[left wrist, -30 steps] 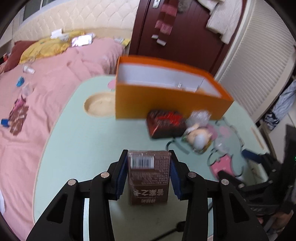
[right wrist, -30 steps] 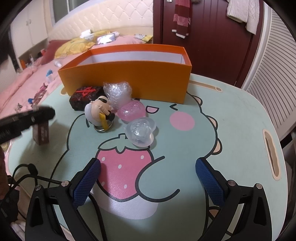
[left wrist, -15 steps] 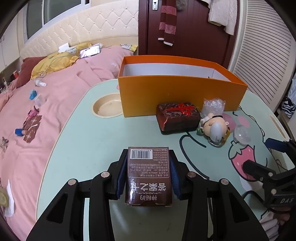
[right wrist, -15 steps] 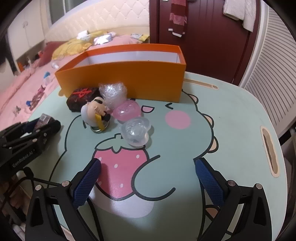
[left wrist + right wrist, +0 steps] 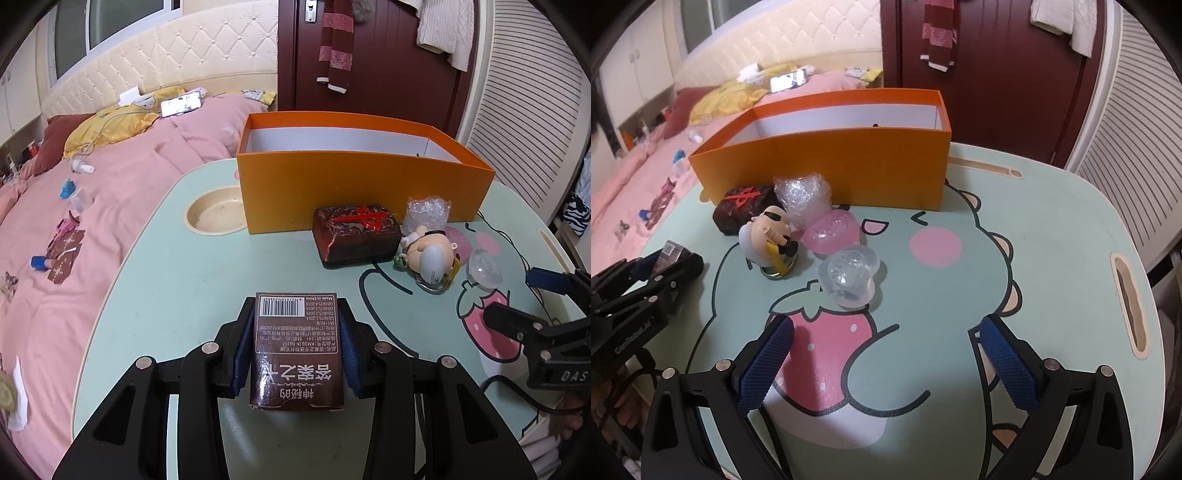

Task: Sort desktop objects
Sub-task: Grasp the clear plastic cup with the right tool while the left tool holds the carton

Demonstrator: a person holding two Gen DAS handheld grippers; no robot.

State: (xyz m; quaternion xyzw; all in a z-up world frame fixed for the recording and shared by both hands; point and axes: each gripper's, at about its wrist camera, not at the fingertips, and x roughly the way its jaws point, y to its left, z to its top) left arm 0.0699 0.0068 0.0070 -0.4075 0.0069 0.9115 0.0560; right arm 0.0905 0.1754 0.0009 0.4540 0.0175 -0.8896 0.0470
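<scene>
My left gripper [image 5: 295, 343] clenched the brown box [image 5: 297, 349] between its blue pads, lifted clear of the table [image 5: 166, 295], short of the orange bin [image 5: 362, 181]. My right gripper [image 5: 882, 354] stood wide, its jaws closing with nothing between them, just behind the clear capsule [image 5: 849, 277], pink capsule [image 5: 833, 232] and figurine [image 5: 768, 240].

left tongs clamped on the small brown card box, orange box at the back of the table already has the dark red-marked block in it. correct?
Not quite. The dark red-marked block is not in the orange box; it lies on the table in front of the box's near wall, as the left wrist view shows. The rest holds: the left tongs are clamped on the small brown card box.
</scene>
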